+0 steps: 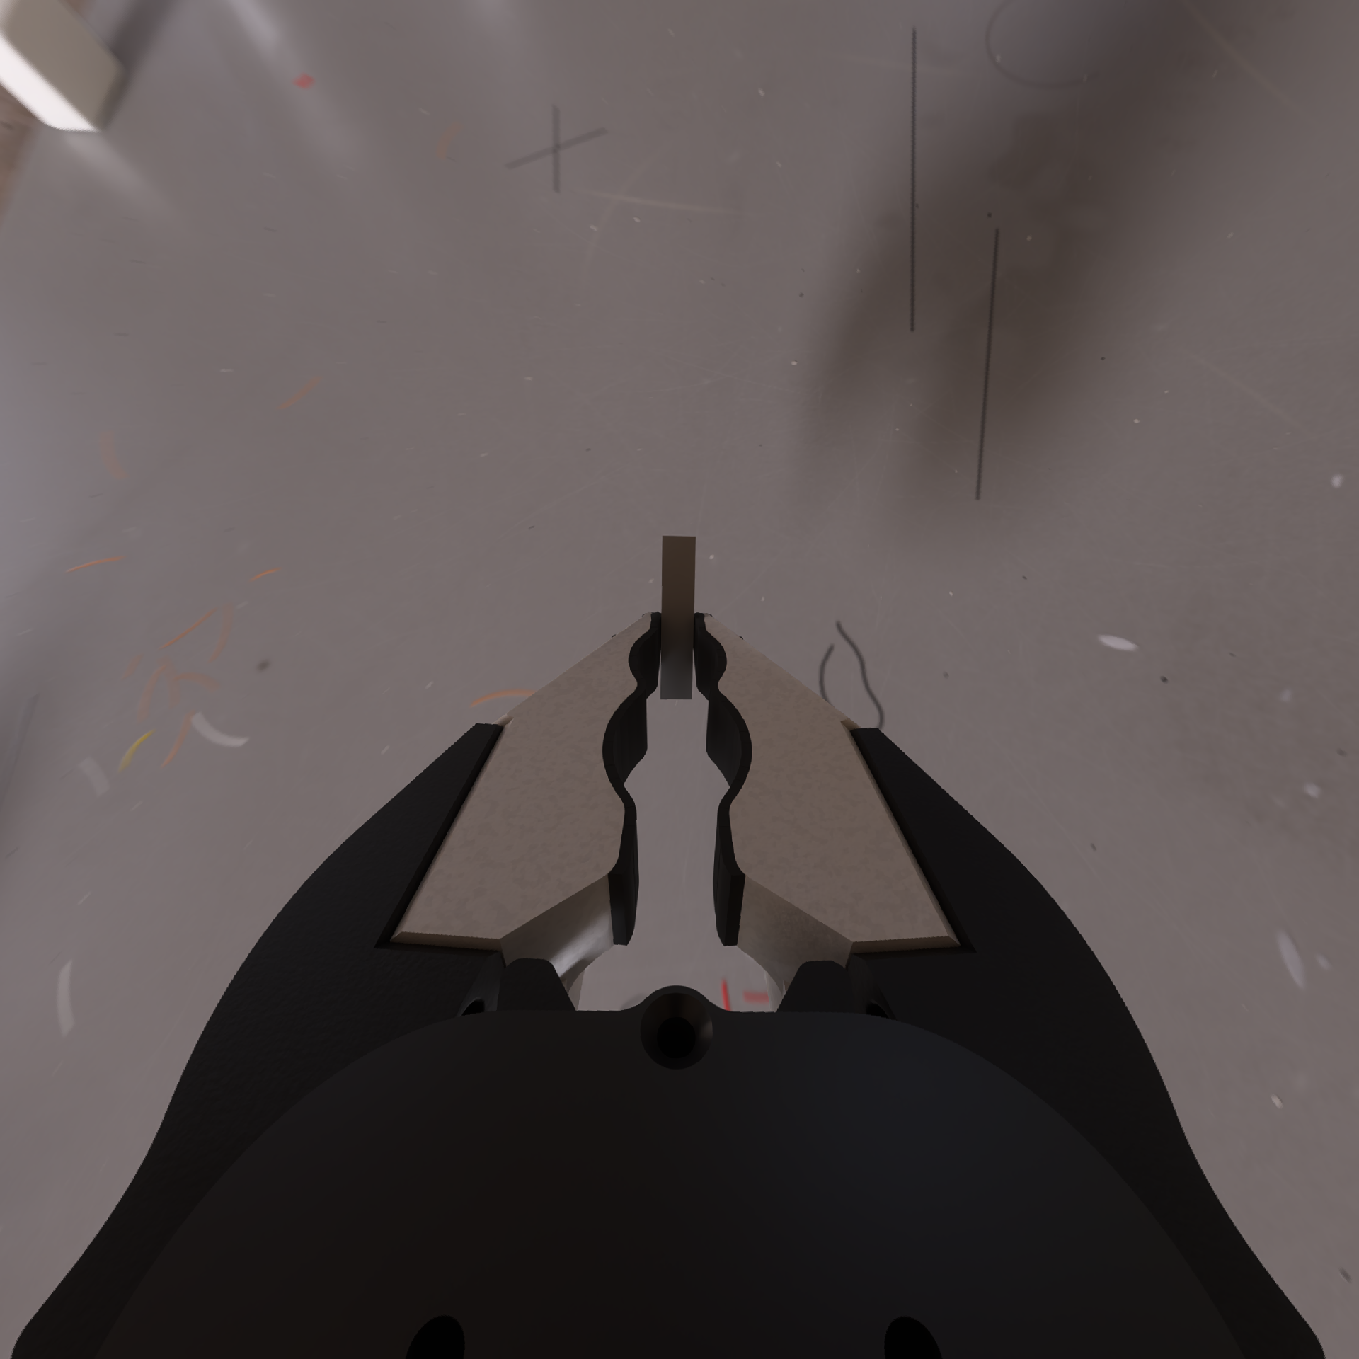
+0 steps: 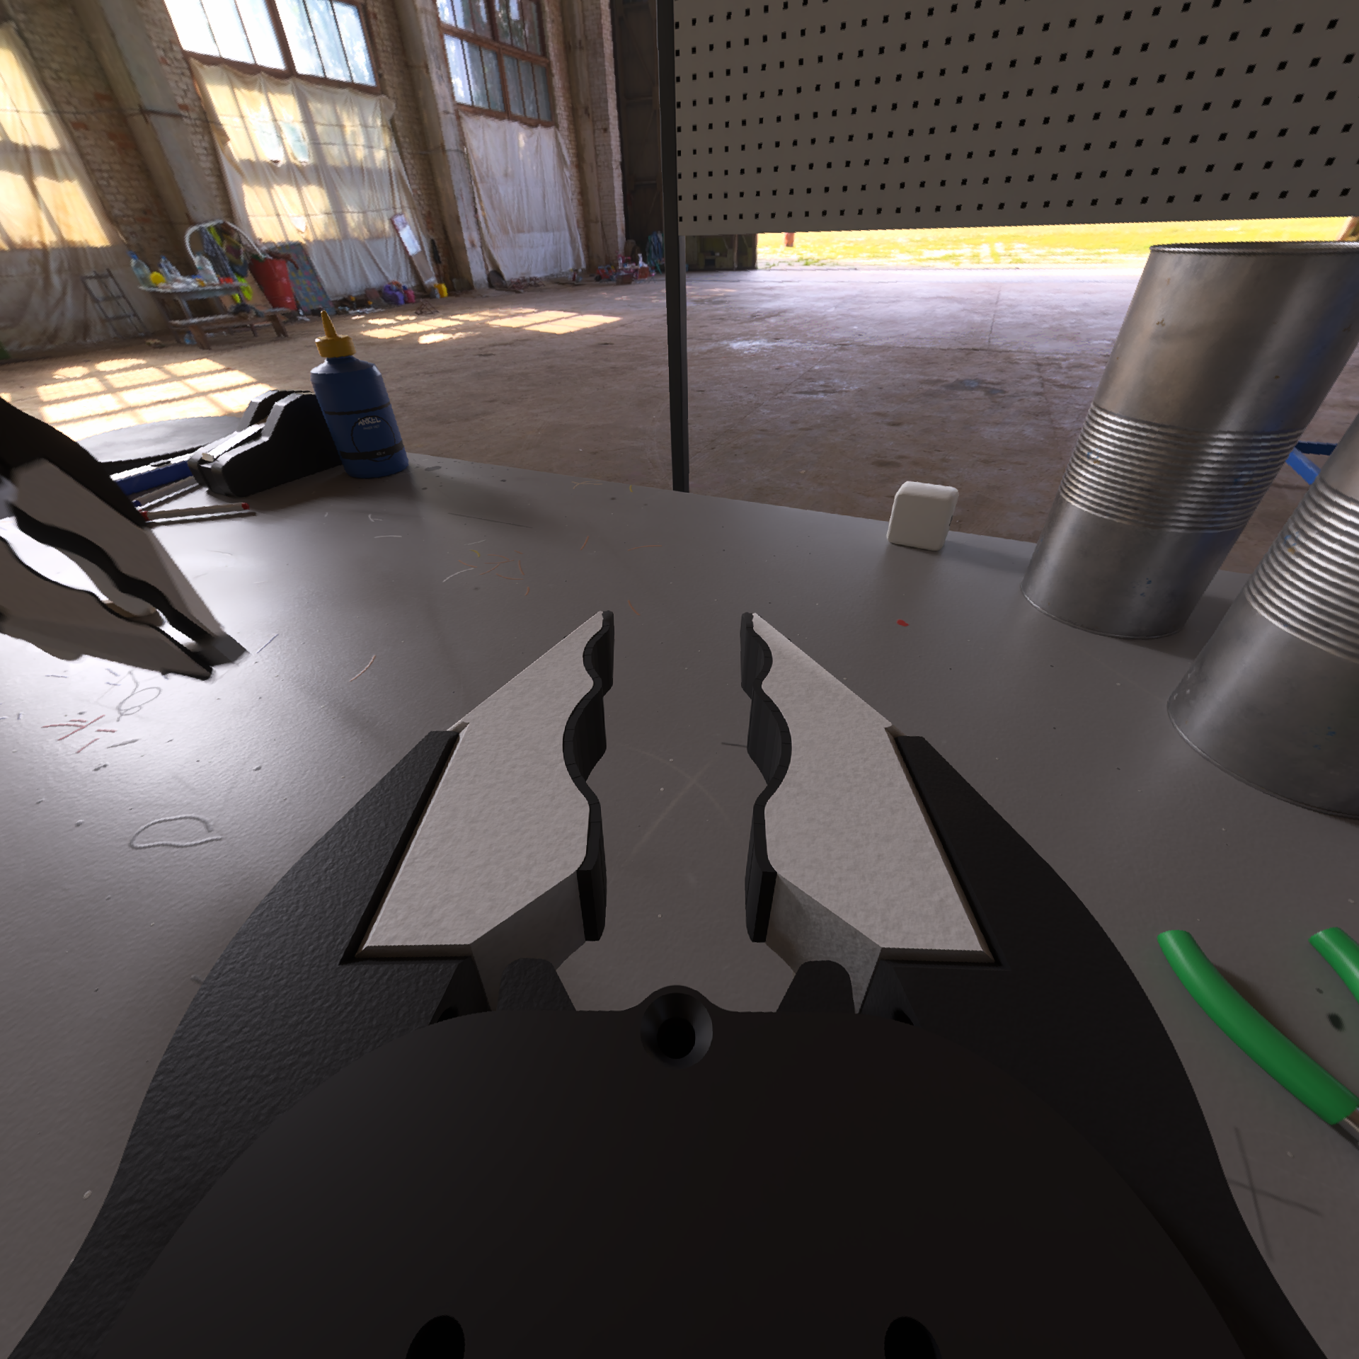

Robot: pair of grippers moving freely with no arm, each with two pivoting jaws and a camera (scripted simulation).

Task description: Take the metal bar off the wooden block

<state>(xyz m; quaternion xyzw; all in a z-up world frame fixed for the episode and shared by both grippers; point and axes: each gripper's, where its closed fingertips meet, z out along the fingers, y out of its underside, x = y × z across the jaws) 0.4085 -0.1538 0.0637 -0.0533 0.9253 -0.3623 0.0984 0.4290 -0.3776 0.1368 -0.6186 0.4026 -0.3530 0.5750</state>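
Note:
In the left wrist view my left gripper [image 1: 677, 625] points down at the grey table [image 1: 441, 368] and is shut on a thin grey metal bar [image 1: 677, 581]. The bar stands on end between the fingertips, and its top end pokes out past them. In the right wrist view the left gripper [image 2: 198, 651] shows at the far left with its tips down at the table top. My right gripper [image 2: 676, 625] is open and empty, low over the middle of the table. I cannot make out a wooden block for certain. A pale block [image 1: 51, 66] shows at the top left corner of the left wrist view.
Two metal cans [image 2: 1176, 456] [image 2: 1287, 662] stand at the right. A white cube [image 2: 921, 515] sits at the far edge by a pegboard post [image 2: 676, 368]. A blue glue bottle [image 2: 357, 412] and a black case [image 2: 257, 448] are at the far left. Green cables [image 2: 1250, 1029] lie at the near right.

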